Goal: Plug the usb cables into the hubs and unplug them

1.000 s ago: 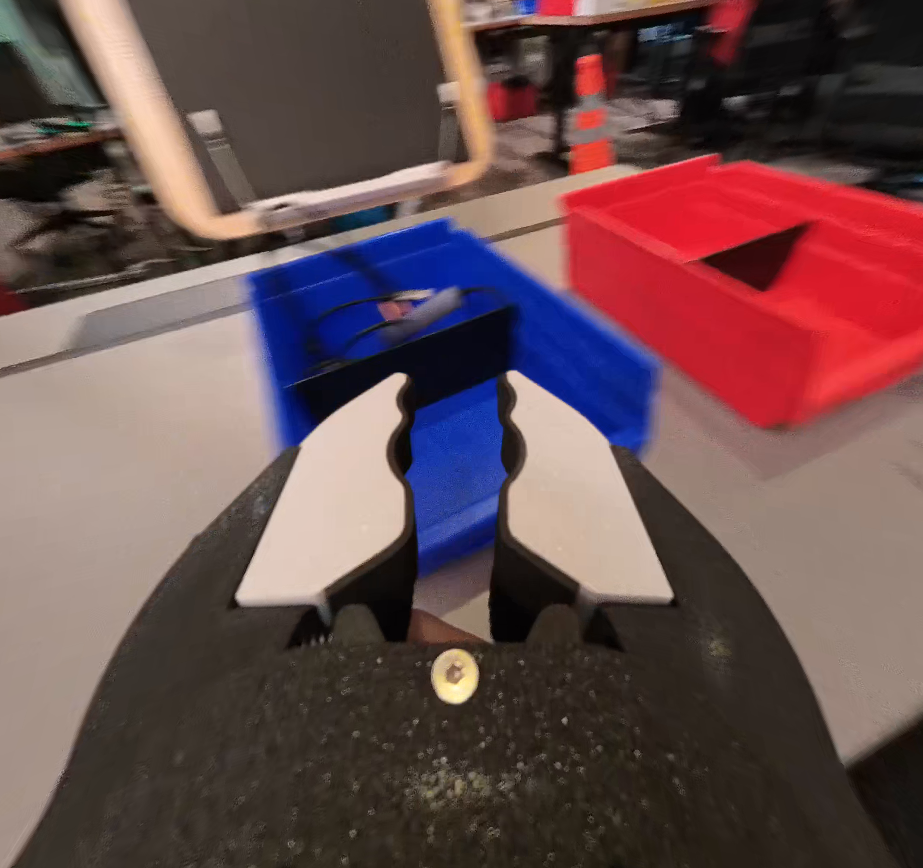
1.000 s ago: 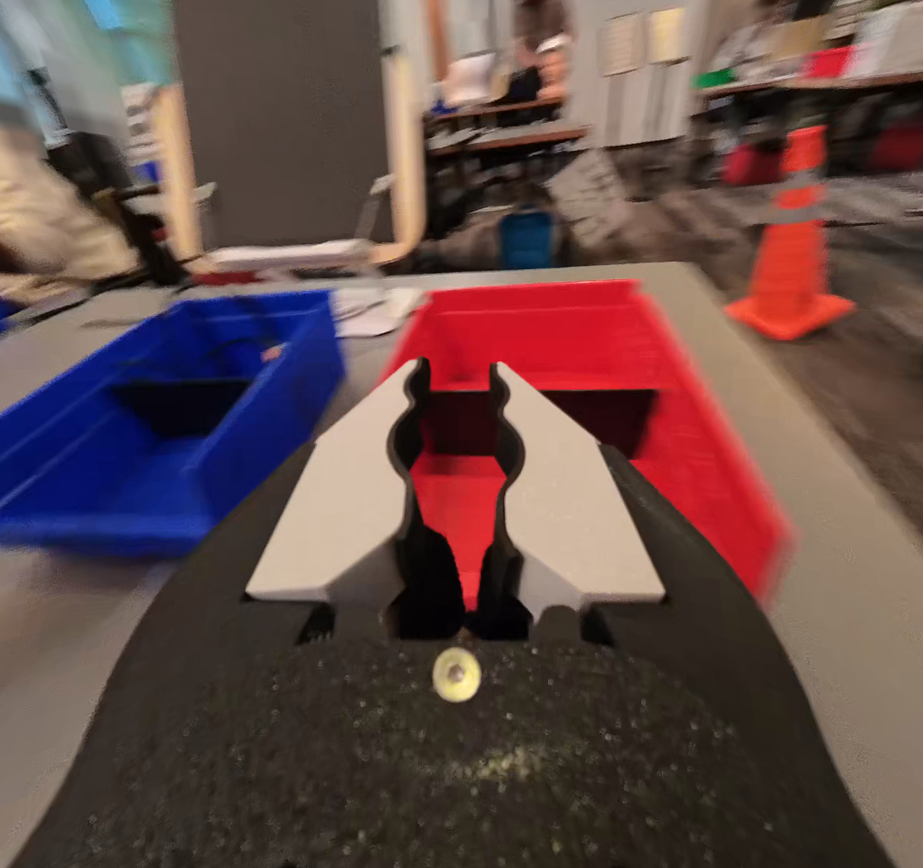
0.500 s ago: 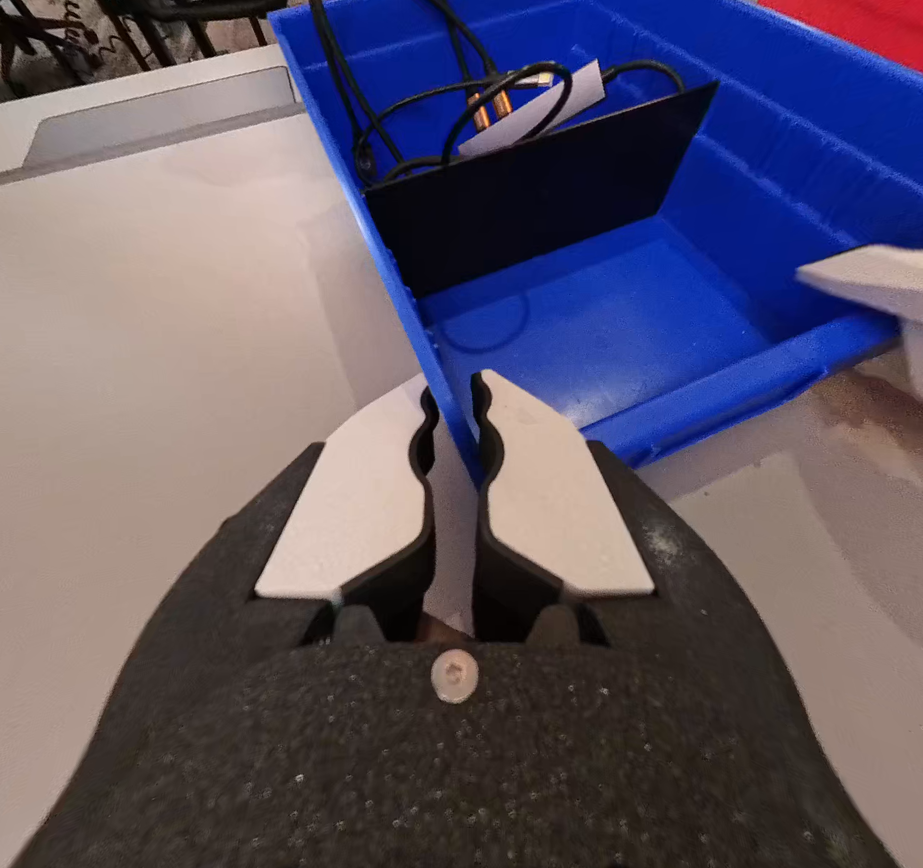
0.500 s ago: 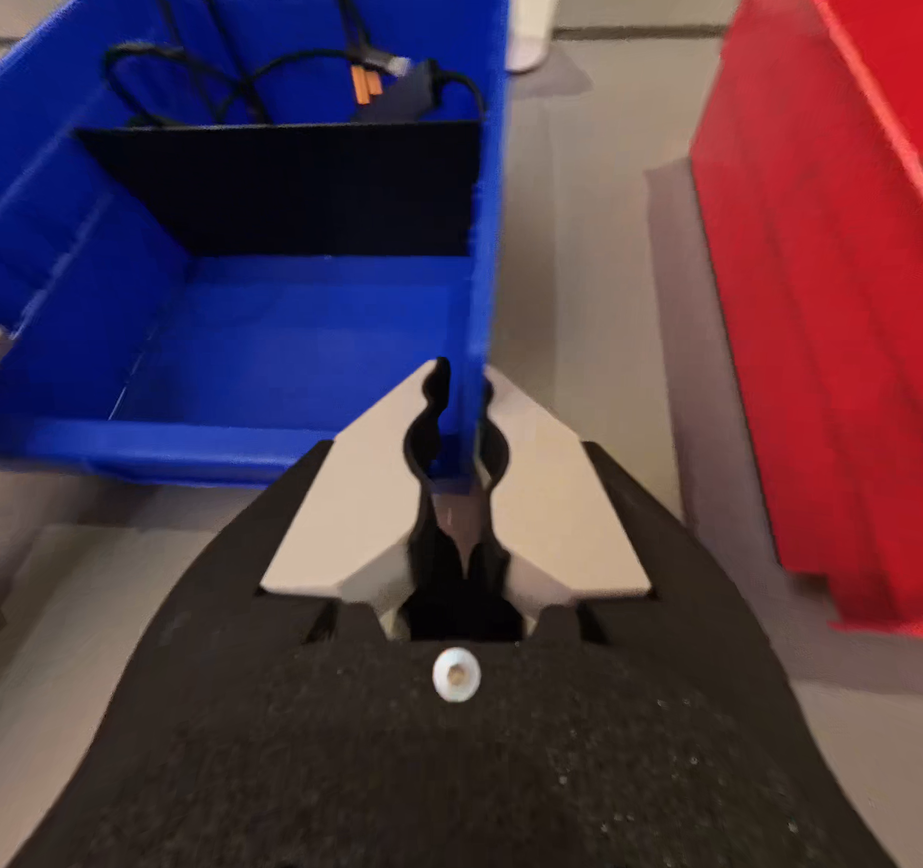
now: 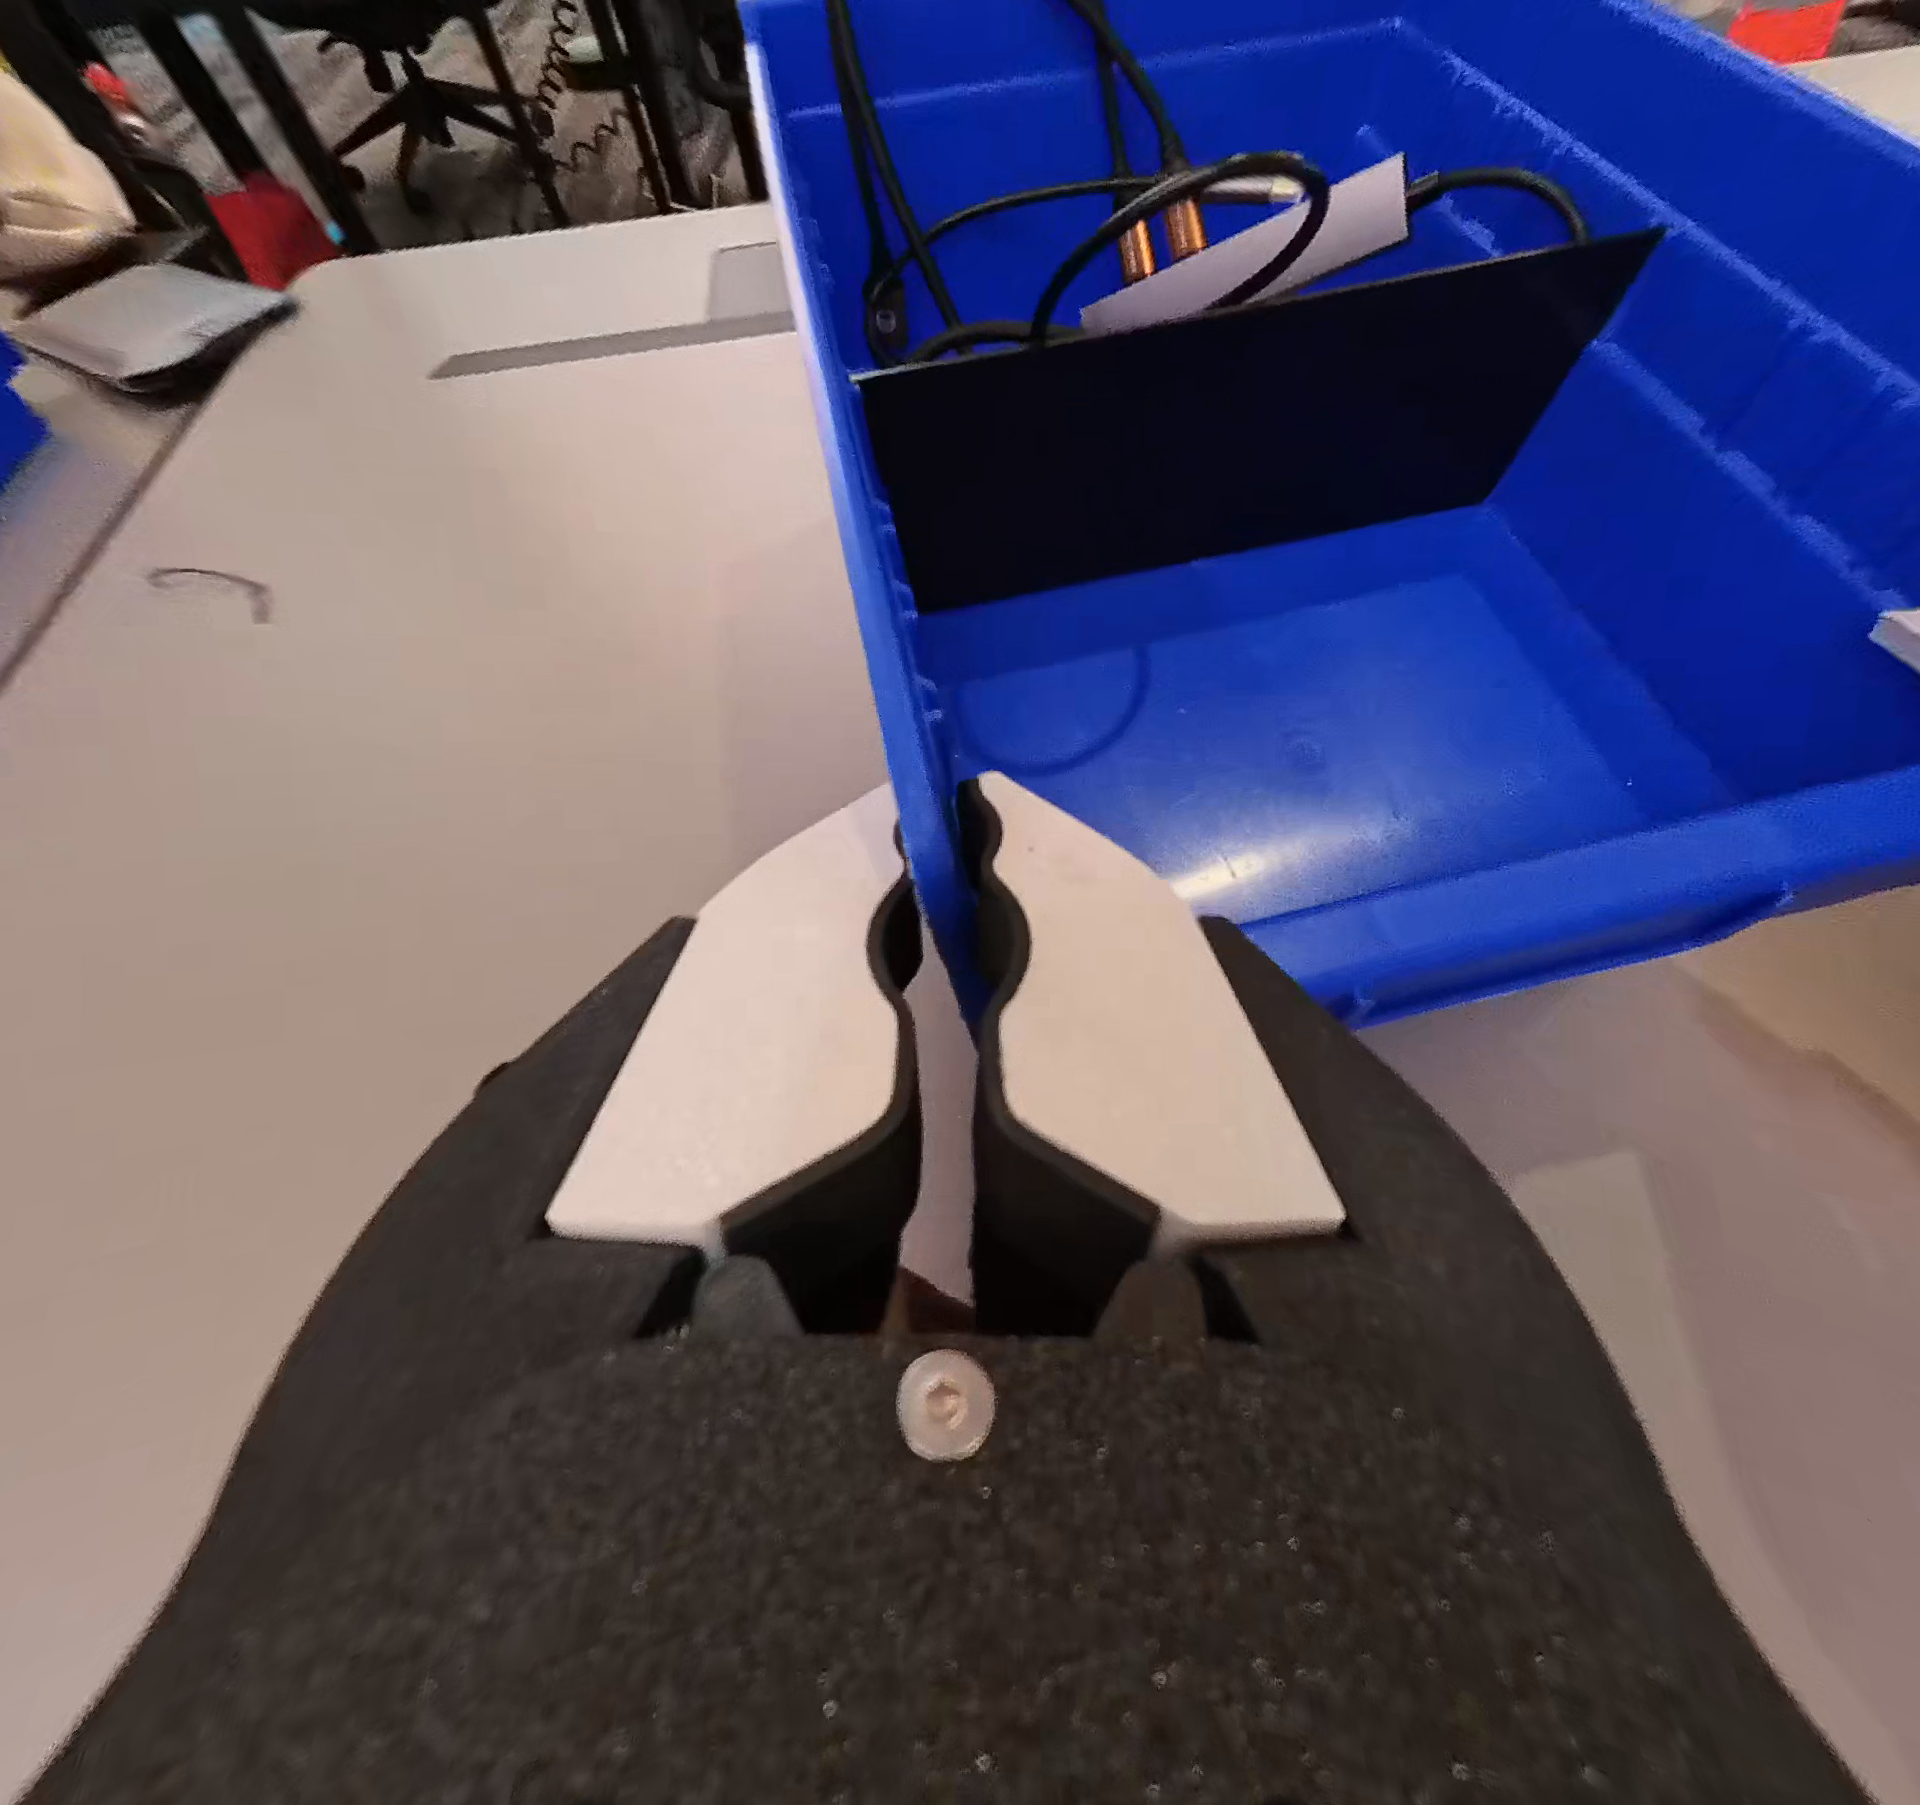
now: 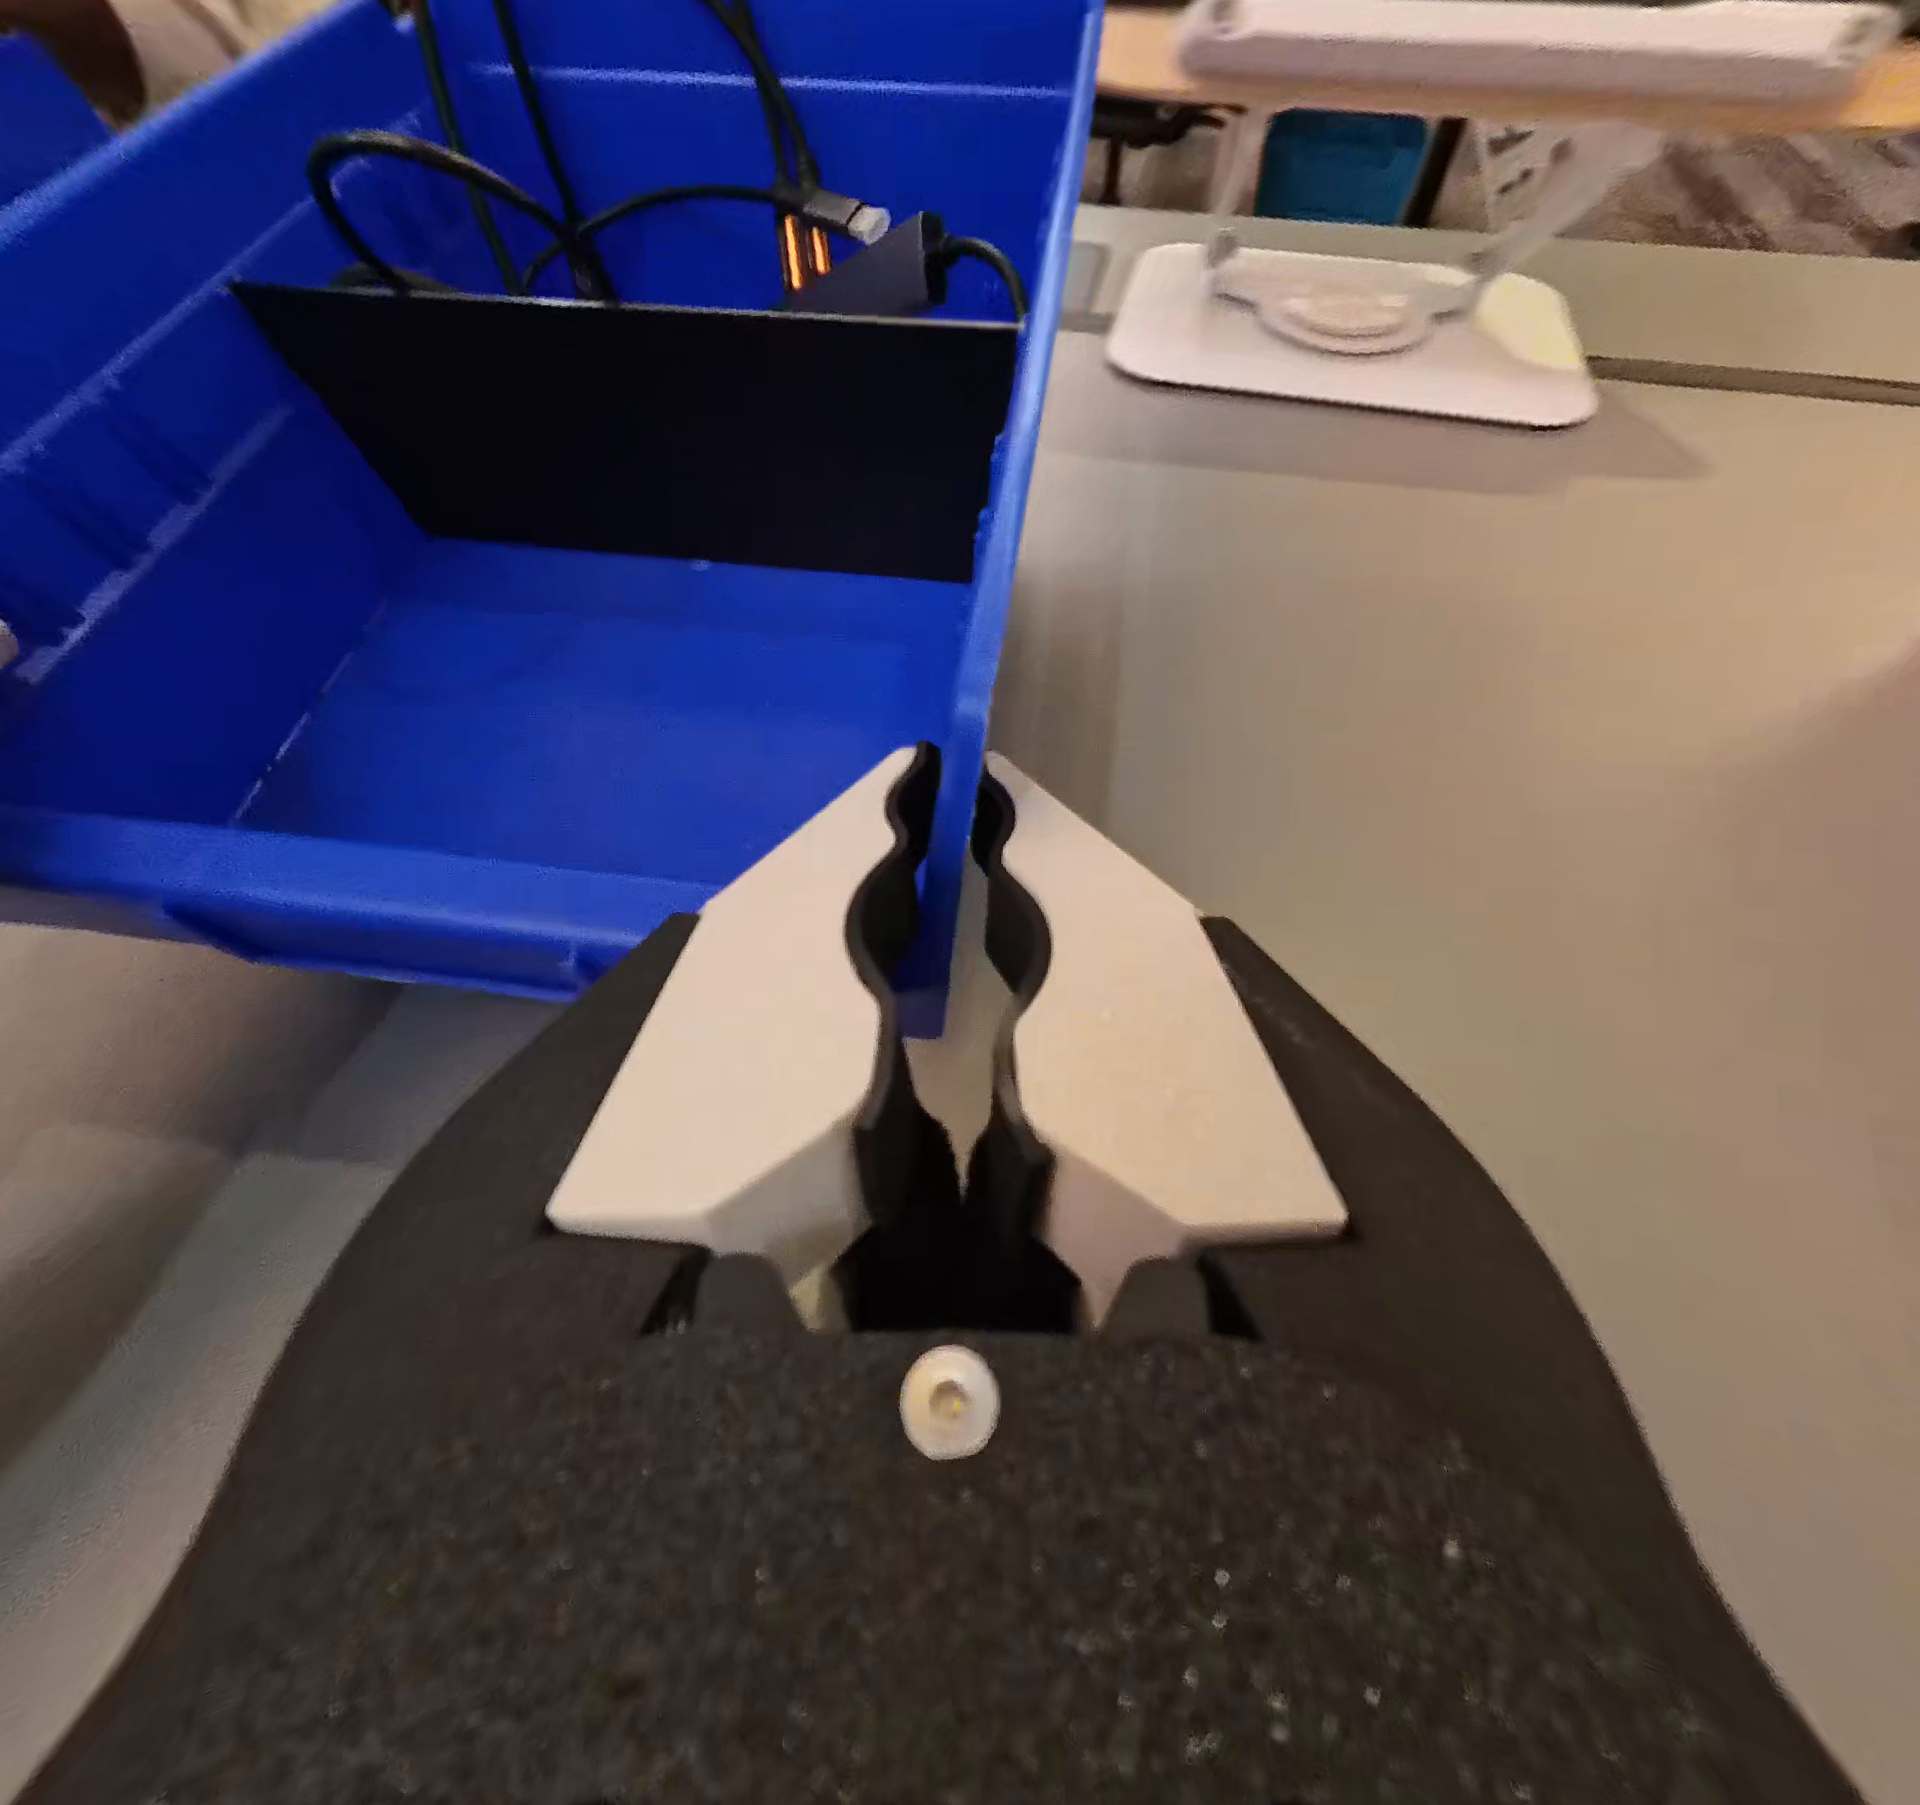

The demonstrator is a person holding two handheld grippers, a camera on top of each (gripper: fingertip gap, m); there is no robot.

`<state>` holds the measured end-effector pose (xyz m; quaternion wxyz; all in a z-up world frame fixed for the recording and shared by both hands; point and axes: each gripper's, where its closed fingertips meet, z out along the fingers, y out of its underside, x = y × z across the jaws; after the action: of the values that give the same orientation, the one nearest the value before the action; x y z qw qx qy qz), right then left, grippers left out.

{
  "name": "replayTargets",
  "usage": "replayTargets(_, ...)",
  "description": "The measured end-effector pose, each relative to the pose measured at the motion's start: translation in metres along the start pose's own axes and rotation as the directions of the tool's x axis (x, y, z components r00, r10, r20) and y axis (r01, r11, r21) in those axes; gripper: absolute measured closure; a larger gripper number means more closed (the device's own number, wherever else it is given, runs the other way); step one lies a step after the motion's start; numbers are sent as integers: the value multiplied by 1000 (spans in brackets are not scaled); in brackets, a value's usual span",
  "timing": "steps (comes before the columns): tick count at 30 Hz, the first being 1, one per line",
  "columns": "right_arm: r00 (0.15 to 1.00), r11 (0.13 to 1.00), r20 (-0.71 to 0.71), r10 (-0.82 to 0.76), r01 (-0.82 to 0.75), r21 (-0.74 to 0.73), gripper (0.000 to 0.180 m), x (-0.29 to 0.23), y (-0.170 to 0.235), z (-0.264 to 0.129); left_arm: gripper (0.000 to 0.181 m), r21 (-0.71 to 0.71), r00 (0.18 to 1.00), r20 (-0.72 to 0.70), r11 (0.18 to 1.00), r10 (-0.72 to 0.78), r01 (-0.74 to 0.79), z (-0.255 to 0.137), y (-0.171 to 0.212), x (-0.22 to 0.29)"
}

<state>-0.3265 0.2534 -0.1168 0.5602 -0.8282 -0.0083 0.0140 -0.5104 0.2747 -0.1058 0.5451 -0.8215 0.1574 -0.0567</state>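
A blue bin (image 5: pixel 1351 737) sits on the grey table (image 5: pixel 416 716). A black divider (image 5: pixel 1226 446) splits it. Behind the divider lie black USB cables (image 5: pixel 1101 228) with copper-coloured plugs and a flat hub (image 5: pixel 1257 249). My left gripper (image 5: pixel 935 820) is shut on the bin's left wall near the front corner. My right gripper (image 6: pixel 951 779) is shut on the same blue bin (image 6: pixel 520 675) at its right wall near the front corner. The cables (image 6: pixel 665 207) and the dark hub (image 6: pixel 894 259) also show in the right wrist view.
A white stand with a flat base (image 6: pixel 1351 342) is on the table to the right of the bin. A grey flat object (image 5: pixel 145 321) lies at the far left. Chairs and table legs stand beyond the table's far edge. My right fingertips sit around 20 centimeters from my left ones.
Both grippers came down from above the bins to the blue bin's front corners and closed on its side walls. The red bin has left both views.
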Motion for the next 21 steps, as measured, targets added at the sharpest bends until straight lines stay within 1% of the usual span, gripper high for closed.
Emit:
replayTargets(1,1000,1000,11,-16,17,-9,175,-15,1,5,177,3,1000,-1,1000,4,-4,-1,2,-15)
replayTargets(3,999,999,51,1,2,-51,175,-40,8,14,177,4,1000,-8,1000,10,-10,-2,8,-40)
replayTargets(6,995,992,95,-11,23,-120,173,-63,26,24,177,-51,1000,-20,999,-13,12,6,28,-64)
replayTargets(7,995,996,99,-20,28,-82,173,-66,23,25,177,-62,999,-27,997,-42,40,9,34,-67)
replayTargets(9,993,996,113,-44,53,-75,172,-67,24,26,176,-34,993,-44,994,-106,104,10,34,-69)
replayTargets(11,988,995,151,-38,52,-86,170,-68,25,24,176,-37,994,-34,994,-100,99,10,34,-70)
replayTargets(12,982,994,184,-36,54,-98,169,-70,26,22,177,-41,996,-21,995,-92,92,9,34,-70)
replayTargets(14,952,990,304,-42,81,-115,161,-75,27,10,177,-30,997,14,996,-79,80,6,33,-71)
replayTargets(15,933,990,357,-42,86,-108,155,-74,25,0,177,-13,996,31,997,-81,82,3,31,-72)
replayTargets(16,920,992,388,-50,91,-89,149,-68,23,-10,171,6,994,45,995,-96,96,-1,27,-73)
replayTargets(18,913,995,401,-73,95,-36,144,-42,17,-30,156,57,987,55,987,-151,148,-11,16,-74)
replayTargets(21,903,993,414,-116,113,32,139,10,16,-62,153,194,967,34,951,-251,240,-33,-8,-74)
